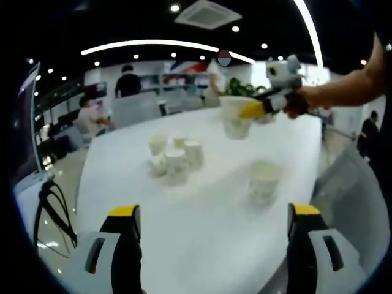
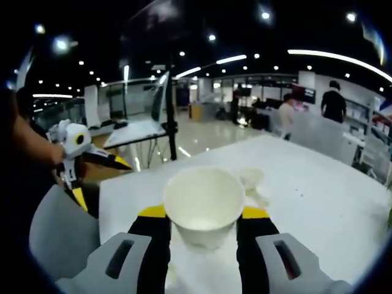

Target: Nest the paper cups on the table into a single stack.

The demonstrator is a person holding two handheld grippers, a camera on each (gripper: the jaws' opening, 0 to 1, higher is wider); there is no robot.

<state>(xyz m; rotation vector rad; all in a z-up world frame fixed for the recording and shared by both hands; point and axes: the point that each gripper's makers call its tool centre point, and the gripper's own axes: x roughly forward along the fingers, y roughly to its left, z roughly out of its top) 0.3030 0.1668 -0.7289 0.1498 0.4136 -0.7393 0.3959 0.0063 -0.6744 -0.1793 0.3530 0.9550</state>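
Note:
My right gripper is shut on a white paper cup, jaws pressing its two sides, mouth toward the camera. In the left gripper view that gripper comes in from the right and holds the cup upright above the far part of the white table. A cluster of several paper cups stands at mid-table. One single cup stands nearer, to the right. My left gripper is open over the near table edge with nothing between its jaws; it also appears as the gripper at the left.
Another cup sits on the table beyond the held one. A grey chair stands by the table edge, with another chair at the right. Black cables hang at the left. Seated and standing people are far behind.

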